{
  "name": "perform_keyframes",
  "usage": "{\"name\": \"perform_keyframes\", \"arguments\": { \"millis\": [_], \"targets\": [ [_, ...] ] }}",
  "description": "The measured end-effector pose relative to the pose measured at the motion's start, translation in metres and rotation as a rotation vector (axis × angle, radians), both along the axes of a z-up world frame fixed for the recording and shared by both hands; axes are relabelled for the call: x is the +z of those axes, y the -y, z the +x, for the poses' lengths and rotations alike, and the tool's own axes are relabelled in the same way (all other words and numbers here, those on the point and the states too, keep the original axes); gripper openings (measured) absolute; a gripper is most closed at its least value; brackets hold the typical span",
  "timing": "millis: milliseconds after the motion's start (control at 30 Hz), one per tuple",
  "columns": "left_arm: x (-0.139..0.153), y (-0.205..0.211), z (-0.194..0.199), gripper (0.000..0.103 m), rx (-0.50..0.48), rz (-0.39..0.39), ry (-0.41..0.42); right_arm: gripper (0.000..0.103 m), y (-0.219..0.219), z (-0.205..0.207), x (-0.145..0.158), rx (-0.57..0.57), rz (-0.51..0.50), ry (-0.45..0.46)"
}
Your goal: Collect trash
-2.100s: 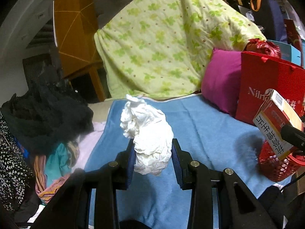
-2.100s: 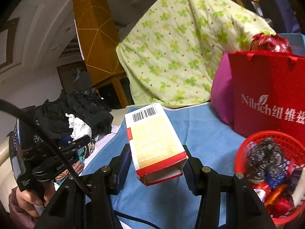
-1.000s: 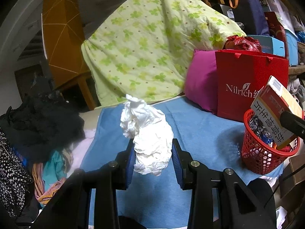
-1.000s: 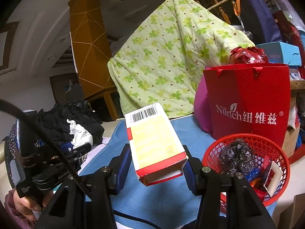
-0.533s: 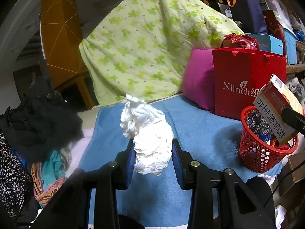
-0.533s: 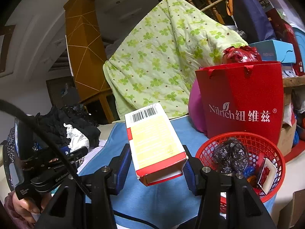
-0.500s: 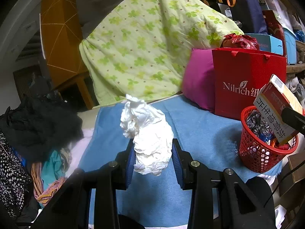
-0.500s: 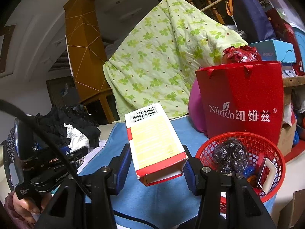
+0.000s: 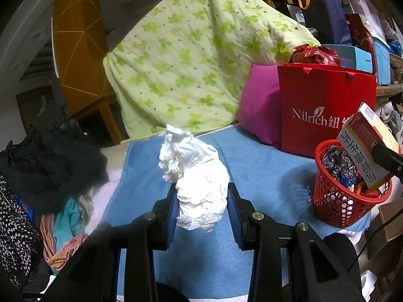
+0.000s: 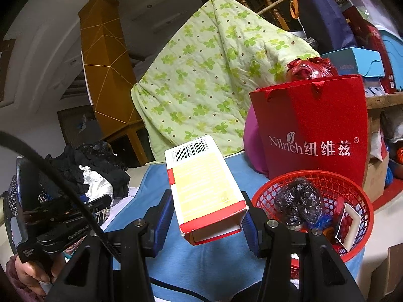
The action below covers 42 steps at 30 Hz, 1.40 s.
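A green clover-print quilt (image 9: 196,58) is draped at the back over a wooden railing, above a blue cloth (image 9: 257,173) that covers the surface. On the left of the cloth lies a heap of dark clothes (image 9: 53,161). On the right stands a red paper bag (image 10: 314,128) printed "Nilrich" in white, followed by three Chinese characters and an ® mark; a magenta cushion (image 9: 259,105) leans just beside it. In front of the bag sits a red mesh basket (image 10: 325,186), holding crumpled dark plastic, a blue scrap and a small white-edged card. The right gripper (image 10: 207,217) pinches a red, yellow and white carton (image 10: 204,186) between its blue pads, held in the air just left of the basket; the carton's far end carries a barcode, its near flap is open, and the fine print on its yellow face is too small to read. In the left wrist view the carton's side shows large black Chinese characters. The left gripper (image 9: 202,212) is clamped on a wad of crumpled white paper (image 9: 196,176), raised above the middle of the blue cloth, well apart from the basket.
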<state>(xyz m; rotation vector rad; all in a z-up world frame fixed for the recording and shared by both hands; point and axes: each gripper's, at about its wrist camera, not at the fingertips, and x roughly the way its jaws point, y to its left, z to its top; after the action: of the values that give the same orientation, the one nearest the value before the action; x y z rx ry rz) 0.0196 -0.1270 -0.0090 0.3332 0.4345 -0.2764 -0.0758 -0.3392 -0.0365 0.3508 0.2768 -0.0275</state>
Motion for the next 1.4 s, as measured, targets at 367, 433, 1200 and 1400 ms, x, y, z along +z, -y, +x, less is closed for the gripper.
{"name": "perform_keyframes", "arguments": {
  "millis": [367, 433, 1200, 1400],
  "targets": [
    [0.0, 0.0, -0.002, 0.038, -0.006, 0.004, -0.003, 0.054, 0.006, -0.005, -0.002, -0.017, 0.019, 0.007],
    [0.0, 0.0, -0.001, 0.038, -0.007, 0.002, -0.006, 0.054, 0.006, -0.006, -0.002, -0.02, 0.02, 0.008],
    [-0.001, 0.01, -0.003, 0.039, -0.043, 0.033, -0.006, 0.054, 0.02, -0.021, -0.007, -0.058, 0.055, 0.014],
    [0.0, 0.011, -0.004, 0.039, -0.058, 0.041, -0.003, 0.054, 0.026, -0.027, -0.007, -0.076, 0.068, 0.022]
  ]
}}
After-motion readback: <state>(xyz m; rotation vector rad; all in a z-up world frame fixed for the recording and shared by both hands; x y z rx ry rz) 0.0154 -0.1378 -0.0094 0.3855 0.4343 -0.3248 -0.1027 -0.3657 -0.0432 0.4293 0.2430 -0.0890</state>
